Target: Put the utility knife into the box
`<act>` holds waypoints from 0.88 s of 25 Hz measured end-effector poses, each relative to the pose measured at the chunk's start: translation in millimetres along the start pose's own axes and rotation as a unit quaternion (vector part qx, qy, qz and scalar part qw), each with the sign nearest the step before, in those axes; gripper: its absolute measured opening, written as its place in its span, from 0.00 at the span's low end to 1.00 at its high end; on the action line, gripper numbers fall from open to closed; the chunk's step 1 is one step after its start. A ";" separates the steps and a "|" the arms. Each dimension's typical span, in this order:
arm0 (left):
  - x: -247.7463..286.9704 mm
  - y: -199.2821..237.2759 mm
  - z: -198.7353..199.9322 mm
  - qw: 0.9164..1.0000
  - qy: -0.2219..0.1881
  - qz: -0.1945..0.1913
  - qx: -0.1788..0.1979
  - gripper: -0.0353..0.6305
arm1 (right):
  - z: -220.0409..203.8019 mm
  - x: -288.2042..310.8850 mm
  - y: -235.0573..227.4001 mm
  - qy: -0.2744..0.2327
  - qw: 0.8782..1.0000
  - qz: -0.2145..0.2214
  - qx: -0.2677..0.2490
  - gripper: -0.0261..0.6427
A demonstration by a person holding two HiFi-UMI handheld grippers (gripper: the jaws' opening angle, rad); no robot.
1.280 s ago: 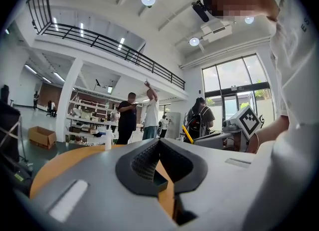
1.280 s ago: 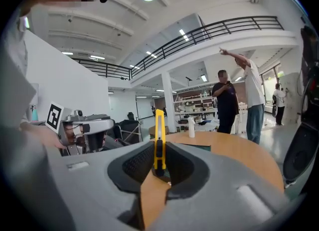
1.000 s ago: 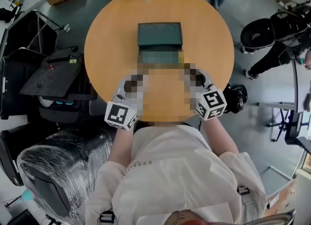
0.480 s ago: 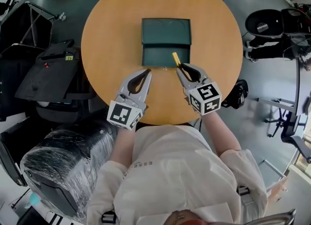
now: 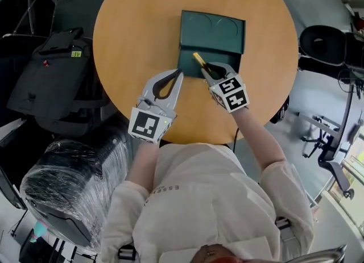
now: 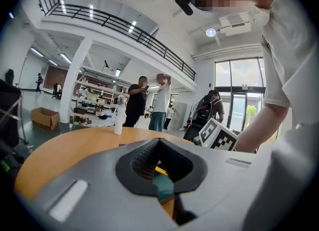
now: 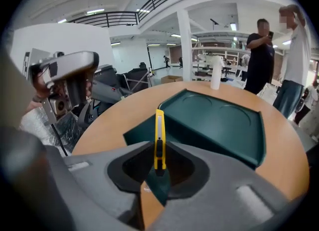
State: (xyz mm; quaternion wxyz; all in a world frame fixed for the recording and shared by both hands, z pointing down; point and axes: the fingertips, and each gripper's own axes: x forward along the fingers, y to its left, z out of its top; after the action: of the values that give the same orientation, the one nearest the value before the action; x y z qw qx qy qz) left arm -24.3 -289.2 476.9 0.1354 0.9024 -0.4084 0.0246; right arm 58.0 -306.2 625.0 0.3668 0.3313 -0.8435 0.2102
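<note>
Spanning most of the head view, a round wooden table (image 5: 131,40) carries a dark green box (image 5: 213,29) with its lid laid open on the side away from the person. Two round recesses show in the lid's inner face. A white bottle (image 7: 216,75) stands beyond the box near the table's far edge.

The utility knife (image 5: 199,61) is yellow and is clamped at its rear end between the closed jaws of the right gripper (image 5: 207,70). Its front end reaches out over the box's near half. Whether it touches the box cannot be told.

The left gripper (image 5: 178,74) lies just beside the box's near left corner, with its jaw tips together and nothing between them.

Bare tabletop runs left of the box and beyond it. On the person's side only a narrow band separates the box from the table's edge.

Past the table's rim to the left of the box are black cases (image 5: 48,80) on a dark grey floor, and nearer the person a chair wrapped in plastic film (image 5: 68,182). To the right of the box, off the table, stands a black office chair (image 5: 324,43).

Beyond the box the hall is tall and white, with a railed upper gallery (image 6: 114,23), a cardboard carton (image 6: 45,117) on the floor and people standing (image 7: 259,50).
</note>
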 end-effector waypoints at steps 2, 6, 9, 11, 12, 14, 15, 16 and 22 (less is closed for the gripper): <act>2.4 8.3 -4.2 1.000 0.007 0.006 0.002 0.08 | -8.4 16.2 -6.5 0.025 1.000 0.009 0.004 0.13; 7.5 16.0 -18.0 1.000 0.009 0.003 -0.015 0.08 | -26.2 39.8 -13.8 0.077 0.997 0.022 0.011 0.13; 12.4 15.0 -24.0 1.000 0.011 -0.004 -0.026 0.08 | -36.2 50.2 -15.4 0.112 0.993 0.024 0.010 0.13; 16.0 13.6 -27.5 0.999 0.014 -0.008 -0.030 0.08 | -39.0 53.8 -18.2 0.126 0.992 0.016 -0.001 0.13; 17.6 13.3 -28.8 0.999 0.016 -0.009 -0.031 0.08 | -40.1 55.0 -20.1 0.131 0.991 0.011 -0.008 0.13; 19.3 13.0 -30.1 0.999 0.020 -0.010 -0.034 0.08 | -41.2 55.1 -21.9 0.137 0.990 0.007 -0.013 0.13; 19.3 12.9 -30.4 0.999 0.021 -0.010 -0.035 0.08 | -41.1 54.6 -21.5 0.138 0.990 0.006 -0.012 0.13; 19.0 13.3 -30.8 0.999 0.023 -0.010 -0.035 0.08 | -40.6 54.2 -20.5 0.139 0.990 0.007 -0.011 0.13; 17.3 11.9 -21.0 0.999 0.026 -0.010 -0.034 0.08 | -28.1 42.0 -20.3 0.120 0.993 0.007 0.003 0.18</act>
State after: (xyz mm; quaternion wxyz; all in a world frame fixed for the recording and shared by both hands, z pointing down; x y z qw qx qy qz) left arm -20.2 -303.8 502.5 0.1767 0.9004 -0.3962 0.0327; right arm 64.5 -320.5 677.1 0.4627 0.2993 -0.7952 0.2531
